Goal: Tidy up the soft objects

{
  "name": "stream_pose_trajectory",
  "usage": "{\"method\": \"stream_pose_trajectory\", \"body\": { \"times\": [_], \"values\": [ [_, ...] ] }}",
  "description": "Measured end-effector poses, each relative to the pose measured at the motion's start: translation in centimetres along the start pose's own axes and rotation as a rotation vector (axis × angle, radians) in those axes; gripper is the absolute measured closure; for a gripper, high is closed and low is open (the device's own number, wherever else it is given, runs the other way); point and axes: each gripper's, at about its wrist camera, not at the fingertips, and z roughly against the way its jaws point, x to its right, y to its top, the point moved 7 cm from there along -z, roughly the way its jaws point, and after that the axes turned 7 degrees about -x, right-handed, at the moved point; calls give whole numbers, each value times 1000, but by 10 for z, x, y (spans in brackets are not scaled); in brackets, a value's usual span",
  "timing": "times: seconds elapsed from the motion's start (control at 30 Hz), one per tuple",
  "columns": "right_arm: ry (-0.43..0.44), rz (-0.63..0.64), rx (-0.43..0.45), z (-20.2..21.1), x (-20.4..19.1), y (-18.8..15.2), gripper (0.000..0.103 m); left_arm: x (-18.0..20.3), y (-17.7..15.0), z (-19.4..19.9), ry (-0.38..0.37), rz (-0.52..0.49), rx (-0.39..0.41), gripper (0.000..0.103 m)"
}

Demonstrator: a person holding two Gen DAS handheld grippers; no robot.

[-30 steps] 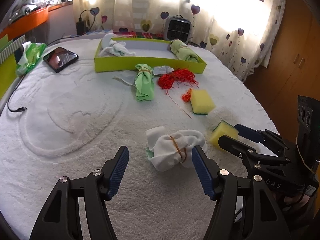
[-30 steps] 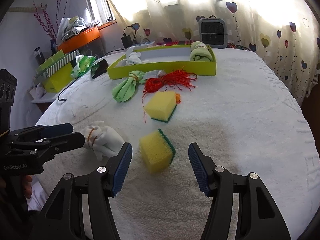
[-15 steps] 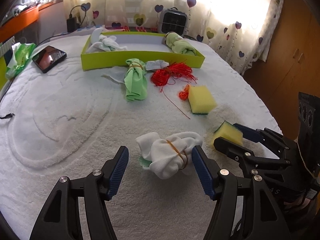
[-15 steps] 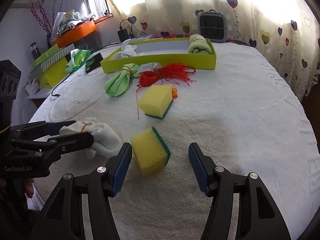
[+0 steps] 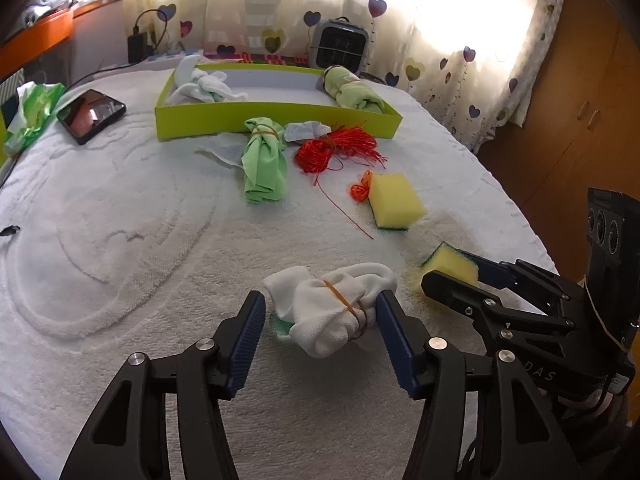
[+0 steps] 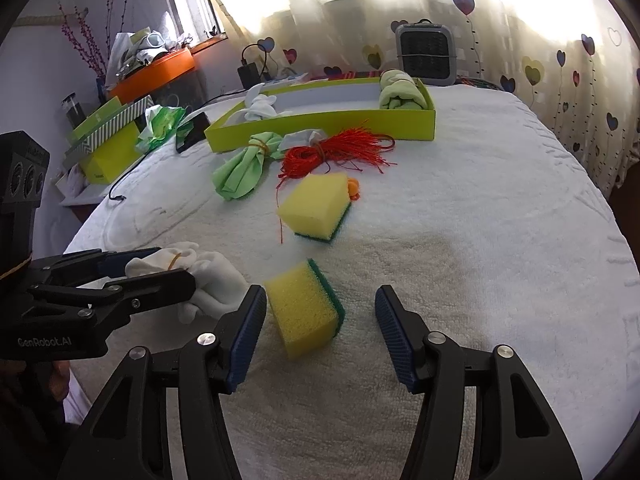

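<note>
A white cloth bundle (image 5: 328, 312) tied with a rubber band lies on the white bedspread between the fingers of my left gripper (image 5: 320, 336). Its jaws are closing; the right pad brushes the cloth and the left pad stands just off it. My right gripper (image 6: 320, 336) is also closing, around a yellow sponge with a green backing (image 6: 304, 312). The left pad is close to the sponge and the right pad is well apart. Farther off lie a second sponge (image 5: 394, 200), a green cloth bundle (image 5: 264, 164), red string (image 5: 336, 148) and a lime tray (image 5: 280, 116).
The tray holds a white bundle (image 5: 200, 86) and a green roll (image 5: 356, 92). A phone (image 5: 90, 114) and green wrapping (image 5: 28, 116) lie at the left. A small heater (image 5: 338, 46) stands behind the tray. The bed's edge and a wooden wardrobe (image 5: 580, 100) are on the right.
Both pairs of jaws have narrowed around their objects. The white bundle and the near sponge now sit closer in, between the fingers. Neither object has shifted on the bedspread.
</note>
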Motion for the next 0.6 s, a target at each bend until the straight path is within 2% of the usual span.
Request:
{"method": "stream_pose_trajectory", "body": {
  "times": [0.17,0.27,0.47,0.53,0.6],
  "values": [
    [16,11,2,0,-4,0,65,1,1,2,-1,-8,11,52],
    [17,15,6,1,-5,0,69,0,2,4,-11,-4,23,56],
    [18,6,22,4,-3,2,71,-1,3,8,-16,-7,38,61],
    [18,6,30,6,-4,3,71,-3,3,10,-14,-7,46,68],
    [18,7,33,7,-4,5,71,-5,4,11,-13,-6,52,68]
  ]
}}
